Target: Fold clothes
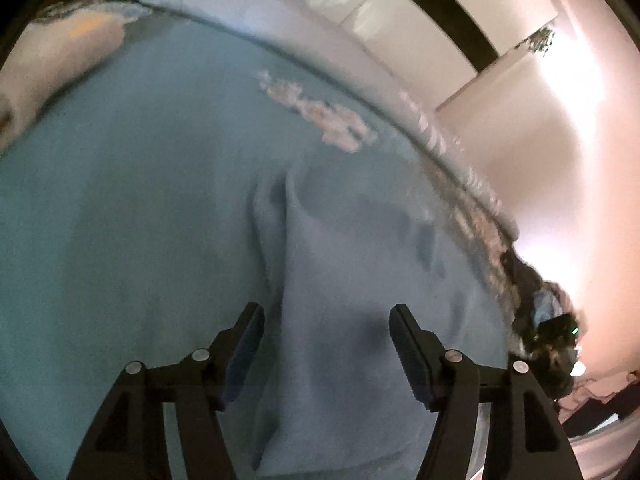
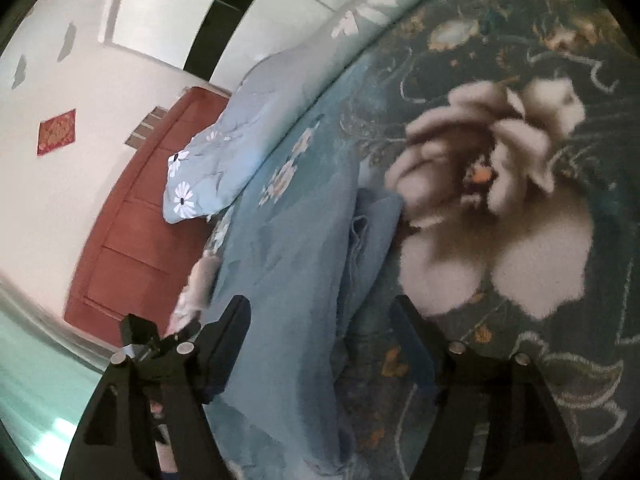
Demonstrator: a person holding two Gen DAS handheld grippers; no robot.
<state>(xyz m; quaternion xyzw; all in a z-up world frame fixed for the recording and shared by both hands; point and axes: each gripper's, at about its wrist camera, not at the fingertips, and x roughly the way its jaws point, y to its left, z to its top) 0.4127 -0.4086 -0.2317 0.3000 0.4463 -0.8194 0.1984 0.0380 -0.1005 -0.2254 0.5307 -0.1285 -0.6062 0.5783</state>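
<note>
Blue garment (image 1: pixel 340 300) lay rumpled on the floral bedspread (image 2: pixel 540 260), under both tongs, left (image 1: pixel 326 344) and right (image 2: pixel 320 336), each spread apart, gripping nothing. Judged step: reaching for an edge; next, pinching it. Beyond lay a pillow (image 2: pixel 224 160).

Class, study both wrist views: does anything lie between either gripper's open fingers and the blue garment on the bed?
Nothing visible does. The left gripper and right gripper are both open directly over the blue garment, which lies on the floral bedspread.
</note>
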